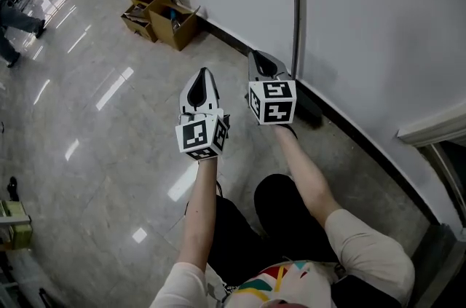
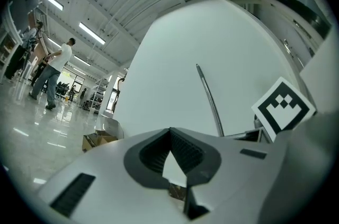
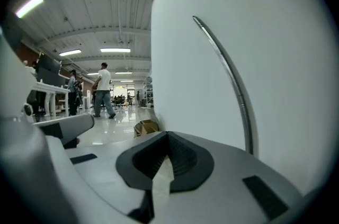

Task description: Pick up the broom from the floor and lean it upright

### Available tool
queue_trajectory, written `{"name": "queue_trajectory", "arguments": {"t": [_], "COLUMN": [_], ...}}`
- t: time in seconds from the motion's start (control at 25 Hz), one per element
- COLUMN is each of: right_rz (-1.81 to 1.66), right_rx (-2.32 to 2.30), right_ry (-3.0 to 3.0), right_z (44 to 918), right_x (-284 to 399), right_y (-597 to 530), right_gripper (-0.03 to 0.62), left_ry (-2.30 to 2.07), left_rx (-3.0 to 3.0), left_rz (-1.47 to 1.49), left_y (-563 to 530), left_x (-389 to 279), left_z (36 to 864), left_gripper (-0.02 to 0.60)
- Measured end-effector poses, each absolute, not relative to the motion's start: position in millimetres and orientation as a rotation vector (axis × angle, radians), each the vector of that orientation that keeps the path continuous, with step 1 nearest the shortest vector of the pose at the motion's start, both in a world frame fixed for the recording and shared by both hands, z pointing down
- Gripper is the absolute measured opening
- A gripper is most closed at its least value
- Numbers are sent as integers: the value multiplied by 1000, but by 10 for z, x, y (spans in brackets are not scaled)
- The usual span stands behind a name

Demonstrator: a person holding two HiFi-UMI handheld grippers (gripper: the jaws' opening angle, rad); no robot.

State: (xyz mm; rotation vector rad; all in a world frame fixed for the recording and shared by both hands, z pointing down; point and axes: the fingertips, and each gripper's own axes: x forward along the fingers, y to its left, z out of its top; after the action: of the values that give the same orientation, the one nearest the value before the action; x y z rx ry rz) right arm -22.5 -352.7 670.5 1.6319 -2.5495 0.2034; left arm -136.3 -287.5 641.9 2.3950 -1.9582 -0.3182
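Observation:
The broom stands upright against the white wall, its thin metal handle (image 1: 296, 8) running up the wall and its dark head (image 1: 309, 110) on the floor by the baseboard. The handle (image 2: 209, 98) shows right of centre in the left gripper view, and the handle (image 3: 233, 80) rises just right of the jaws in the right gripper view. My right gripper (image 1: 256, 55) is shut and empty, close to the left of the handle but apart from it. My left gripper (image 1: 202, 72) is shut and empty, further left over the floor. Both point toward the wall.
Open cardboard boxes (image 1: 162, 14) lie on the floor by the wall at the back left. People (image 3: 103, 90) walk far off in the hall. A white ledge (image 1: 437, 128) and a dark frame stand at the right. The glossy floor (image 1: 95, 139) stretches out to the left.

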Motion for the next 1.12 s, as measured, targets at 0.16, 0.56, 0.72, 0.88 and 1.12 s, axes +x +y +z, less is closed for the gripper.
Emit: {"name": "queue_trajectory", "arguments": {"t": [0.16,0.56,0.72,0.88,1.12], "right_rz": [130,163,213,322,418], "right_rx": [1492,1416,1449,1445,1286], "right_ry": [-2598,-2668,-2672,-2704,-2707], "right_z": [6712,6825,6924,6708,5256], "right_x": [-571,-731,-769,-911,-1165], "right_y": [-3385,-3282,-3367,-3240,-2873], "right_gripper": [14,14,14,14,14], "left_ry": [-1965,-2025,-1973,-2066,-2158], "left_rx": [2396,2348,2326,2268,2120], "left_rz": [-305,-408,-405,-358,-247], "left_y": [-2870,-2726,-2722,-2725,-2702], "left_x": [-1357,-1530,-1547,-1752,-2008], "left_z": [6451,6255,6324,5969,4766], "left_gripper": [44,45,45,46,46]}}
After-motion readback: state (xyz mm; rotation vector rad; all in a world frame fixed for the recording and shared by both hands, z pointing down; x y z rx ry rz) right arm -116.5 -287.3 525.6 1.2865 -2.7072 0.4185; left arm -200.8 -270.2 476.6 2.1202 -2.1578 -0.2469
